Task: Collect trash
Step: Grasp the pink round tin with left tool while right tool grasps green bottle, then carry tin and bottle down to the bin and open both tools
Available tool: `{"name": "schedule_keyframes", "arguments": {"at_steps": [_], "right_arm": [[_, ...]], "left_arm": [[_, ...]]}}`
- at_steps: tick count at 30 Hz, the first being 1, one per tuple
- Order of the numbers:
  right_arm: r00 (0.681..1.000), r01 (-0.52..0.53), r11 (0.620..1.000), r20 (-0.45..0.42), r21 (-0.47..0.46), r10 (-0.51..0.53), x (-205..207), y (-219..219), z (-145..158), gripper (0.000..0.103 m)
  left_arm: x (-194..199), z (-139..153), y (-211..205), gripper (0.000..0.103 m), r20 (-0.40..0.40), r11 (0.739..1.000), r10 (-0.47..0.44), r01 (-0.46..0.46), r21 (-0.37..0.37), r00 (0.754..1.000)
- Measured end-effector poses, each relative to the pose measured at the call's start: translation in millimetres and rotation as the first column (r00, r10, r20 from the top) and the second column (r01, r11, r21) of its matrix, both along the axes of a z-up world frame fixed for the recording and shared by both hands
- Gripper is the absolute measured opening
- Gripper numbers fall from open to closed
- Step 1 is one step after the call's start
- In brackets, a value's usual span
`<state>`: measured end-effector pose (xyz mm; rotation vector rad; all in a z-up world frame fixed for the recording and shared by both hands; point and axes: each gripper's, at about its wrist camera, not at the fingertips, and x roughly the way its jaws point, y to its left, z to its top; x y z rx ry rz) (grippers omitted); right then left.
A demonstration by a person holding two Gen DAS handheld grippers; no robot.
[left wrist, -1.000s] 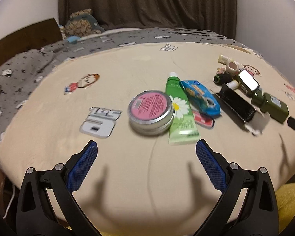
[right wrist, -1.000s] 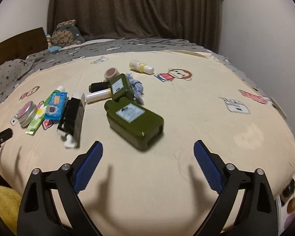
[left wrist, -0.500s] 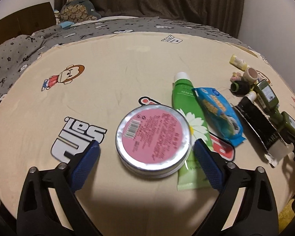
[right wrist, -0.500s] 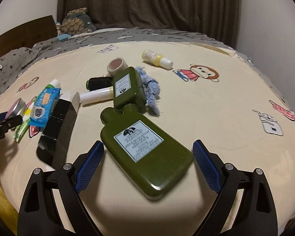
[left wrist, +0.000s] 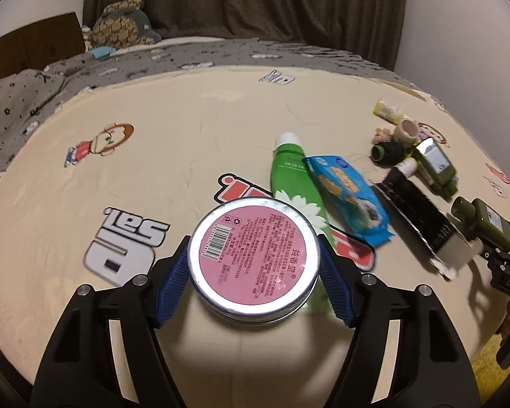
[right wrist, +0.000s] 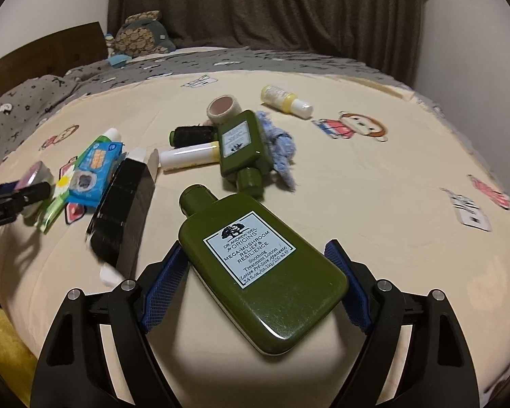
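A round tin with a pink label [left wrist: 255, 261] lies on the cream bed cover [left wrist: 187, 119]. My left gripper [left wrist: 253, 244] straddles it, its jaws closing, both blue pads against the tin's rim. Beside the tin lie a green tube [left wrist: 289, 163], a blue packet [left wrist: 346, 197] and a black box [left wrist: 414, 217]. In the right wrist view a large green lotion bottle [right wrist: 275, 299] lies slantwise between the closing jaws of my right gripper [right wrist: 255, 244]. The left pad's tip touches its shoulder and the right pad its lower corner. A smaller green bottle [right wrist: 241, 142] lies beyond.
Behind the bottles are a blue cloth scrap [right wrist: 282, 149], a tape roll [right wrist: 222, 108], a black spool [right wrist: 190, 136], a white stick [right wrist: 190, 158] and a small yellow bottle [right wrist: 285, 100]. Grey bedding and a plush toy [right wrist: 139, 37] sit at the back. The bed's near edge drops to yellow flooring [right wrist: 3, 357].
Both grippers moved forward and slightly down over their items. The left jaws narrowed onto the tin, and the right jaws narrowed around the large green bottle.
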<state>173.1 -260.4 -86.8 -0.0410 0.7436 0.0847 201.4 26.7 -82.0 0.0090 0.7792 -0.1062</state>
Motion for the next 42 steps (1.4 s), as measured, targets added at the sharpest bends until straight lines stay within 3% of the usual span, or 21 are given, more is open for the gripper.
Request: {"name": "schedule_keyframes", "arguments": {"at_steps": [8, 15, 19, 24, 29, 33, 42], "right_arm": [[0.993, 0.059, 0.998, 0.104, 0.014, -0.060, -60.9, -28.8, 43.8, 0.083], [0.980, 0.043, 0.999, 0.196, -0.020, -0.038, -118.6, -33.3, 78.5, 0.083], [0.963, 0.051, 0.998, 0.268, -0.033, -0.040, -157.6, -39.9, 98.7, 0.083], [0.959, 0.031, 0.998, 0.282, -0.061, -0.013, -189.7, -40.8, 107.9, 0.083], [0.974, -0.007, 0.998, 0.224, -0.066, 0.021, -206.8, -32.2, 90.9, 0.083], [0.990, -0.039, 0.999, 0.134, -0.037, 0.044, -207.3, -20.1, 59.1, 0.083], [0.994, -0.070, 0.997, -0.085, 0.025, 0.072, -187.9, -1.1, -18.9, 0.083]], "left_arm": [[-56.2, 32.5, -22.6, 0.067, 0.087, 0.998, -0.052, 0.049, 0.033, 0.995], [-110.1, 55.0, -40.6, 0.067, 0.142, 0.996, -0.094, 0.093, 0.018, 0.985], [-133.6, 59.3, -49.5, 0.067, 0.149, 0.992, -0.128, 0.128, 0.014, 0.980], [-163.9, 61.9, -60.0, 0.067, 0.154, 0.984, -0.180, 0.181, 0.008, 0.972], [-189.0, 50.3, -70.1, 0.067, 0.129, 0.967, -0.252, 0.253, 0.010, 0.959], [-199.3, 27.2, -74.5, 0.067, 0.074, 0.960, -0.280, 0.279, 0.016, 0.957], [-208.5, -56.2, -75.1, 0.067, -0.144, 0.950, -0.306, 0.312, 0.023, 0.941]]}}
